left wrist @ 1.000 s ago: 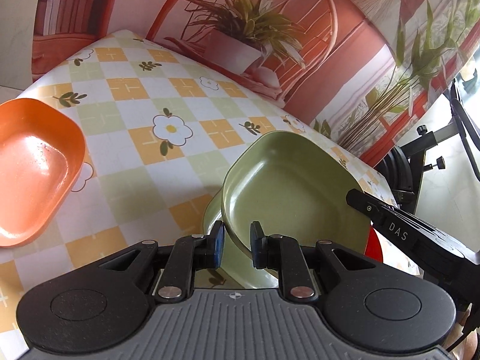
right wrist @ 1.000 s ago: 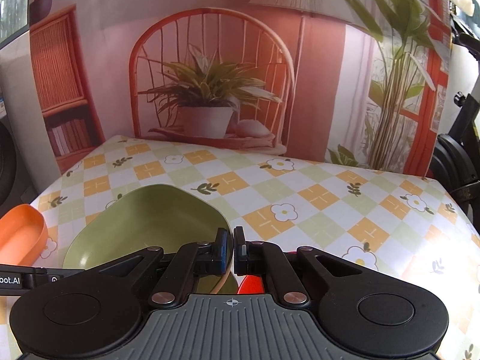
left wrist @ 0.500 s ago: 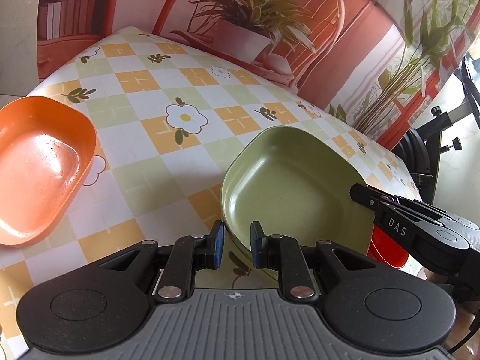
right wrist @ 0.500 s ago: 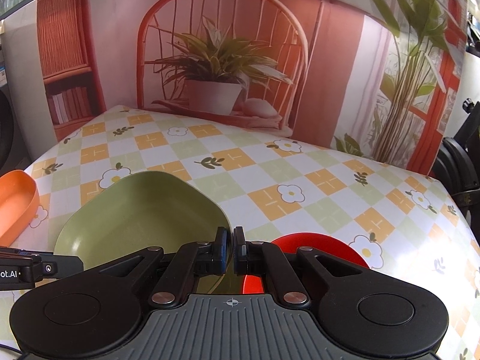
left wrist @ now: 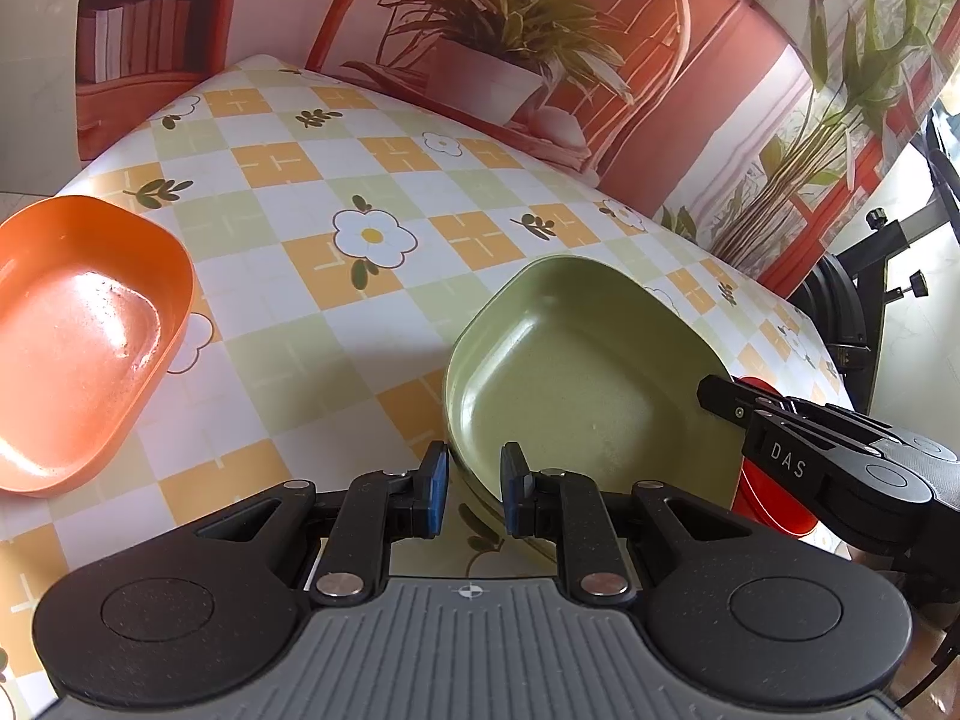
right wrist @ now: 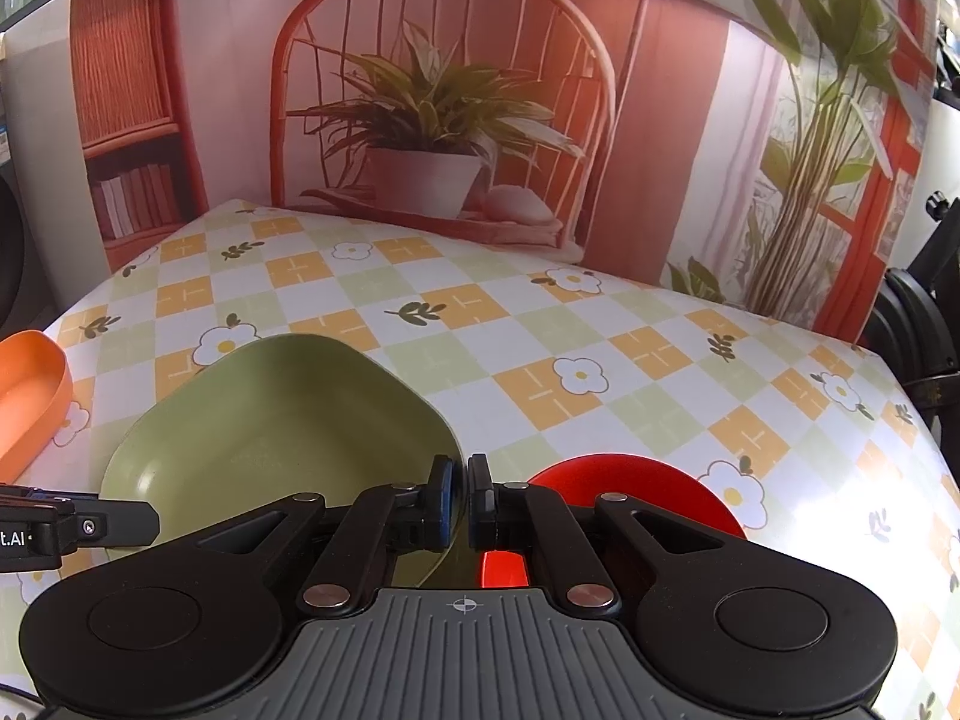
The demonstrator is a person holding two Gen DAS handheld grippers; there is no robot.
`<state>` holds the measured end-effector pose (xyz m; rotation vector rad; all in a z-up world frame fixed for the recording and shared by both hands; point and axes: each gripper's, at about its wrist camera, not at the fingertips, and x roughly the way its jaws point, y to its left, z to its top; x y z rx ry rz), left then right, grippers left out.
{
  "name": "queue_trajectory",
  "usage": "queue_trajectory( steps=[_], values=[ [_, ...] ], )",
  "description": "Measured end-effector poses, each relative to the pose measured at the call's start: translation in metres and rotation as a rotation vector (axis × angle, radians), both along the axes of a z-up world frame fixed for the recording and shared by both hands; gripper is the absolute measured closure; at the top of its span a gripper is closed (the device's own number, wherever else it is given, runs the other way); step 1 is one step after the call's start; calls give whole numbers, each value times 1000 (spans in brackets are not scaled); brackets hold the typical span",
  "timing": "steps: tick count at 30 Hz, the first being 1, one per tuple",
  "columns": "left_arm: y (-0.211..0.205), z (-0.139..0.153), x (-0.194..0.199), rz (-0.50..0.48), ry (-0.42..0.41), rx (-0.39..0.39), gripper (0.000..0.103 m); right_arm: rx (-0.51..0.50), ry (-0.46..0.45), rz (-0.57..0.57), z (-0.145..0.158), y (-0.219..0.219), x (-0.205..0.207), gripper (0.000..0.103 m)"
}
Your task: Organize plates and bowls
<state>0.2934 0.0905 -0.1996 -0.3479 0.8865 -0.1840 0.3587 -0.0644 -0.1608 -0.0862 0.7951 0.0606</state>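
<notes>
Checked oilcloth covers the surface, where the stiff, light-looking green bowl sits tilted, its thin, probably slick rim pinched by the left tongs and by the right tongs, orange dish off left, red plate just beyond right tongs.
</notes>
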Motion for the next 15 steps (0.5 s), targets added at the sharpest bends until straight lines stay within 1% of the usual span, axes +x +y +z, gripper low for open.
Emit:
queue_trajectory(
  steps=[4,7,10,15],
  values=[
    [0,0,0,0,-5,-10,78,4,-5,-6,1,-2,0,97],
    [1,1,-1,18,-3,15,78,11,-9,-8,3,-3,0,97],
    [7,4,-1,39,-6,5,78,21,-15,-8,6,-3,0,97],
    [25,23,-6,66,-65,29,79,35,-31,10,13,5,1,97]
  ],
)
